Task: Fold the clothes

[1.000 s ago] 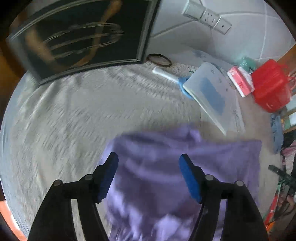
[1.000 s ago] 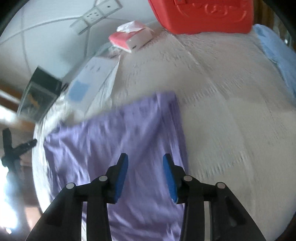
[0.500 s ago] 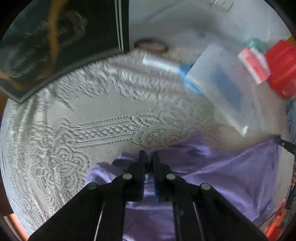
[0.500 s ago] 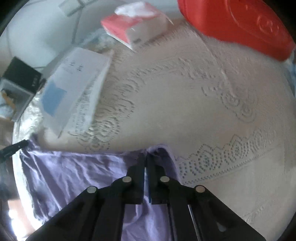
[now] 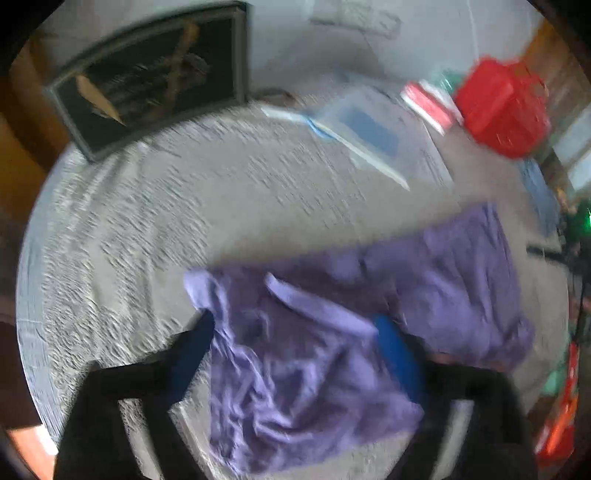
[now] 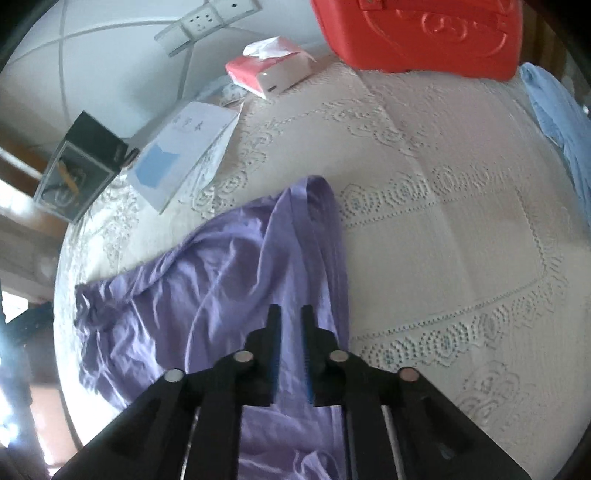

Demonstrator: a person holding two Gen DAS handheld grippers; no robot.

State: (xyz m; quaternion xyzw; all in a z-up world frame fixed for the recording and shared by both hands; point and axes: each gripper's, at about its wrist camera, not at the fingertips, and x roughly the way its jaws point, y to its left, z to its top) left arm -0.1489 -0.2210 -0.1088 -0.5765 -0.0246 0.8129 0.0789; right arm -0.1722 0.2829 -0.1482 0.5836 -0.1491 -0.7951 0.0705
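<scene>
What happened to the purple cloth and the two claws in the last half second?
Half a second ago both claws were shut at the far edge of the purple garment. Now the left claw has opened wide and let go, leaving the cloth rumpled between its fingers. The right claw has opened only slightly, with the cloth's edge drawn back toward it. The tissue box, red case and booklet stayed put.

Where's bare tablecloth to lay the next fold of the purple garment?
Widest free patch: lace tablecloth right of the purple garment, bordered by the red case behind and the light blue cloth at the far right. Another lies left of the garment, below the dark framed picture. The back edge is crowded: white booklet, tissue pack.
</scene>
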